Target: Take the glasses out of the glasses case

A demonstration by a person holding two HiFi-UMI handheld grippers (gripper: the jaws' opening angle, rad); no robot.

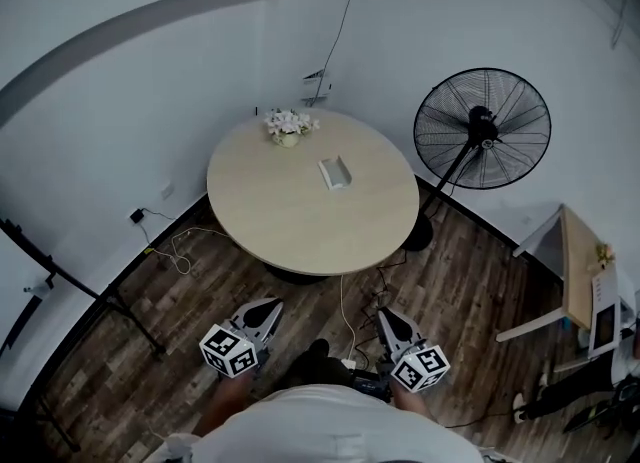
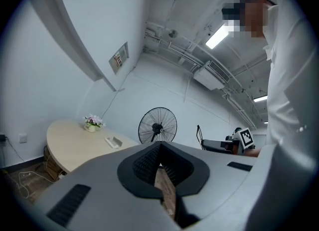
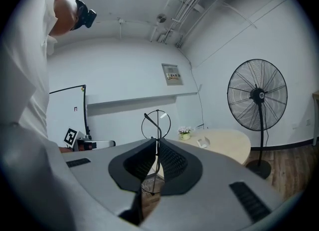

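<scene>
Left gripper [image 2: 159,146] and right gripper [image 3: 156,141]: jaws pressed together on both, nothing held, and we carry them low by the body. The case [image 1: 335,172] lies well ahead on the table [image 1: 290,236], near the flowers [image 1: 289,127]; it is too small for us to tell whether it is open or whether glasses show. We judge the task unstarted: reaching the table, opening the case and lifting the glasses all remain.
</scene>
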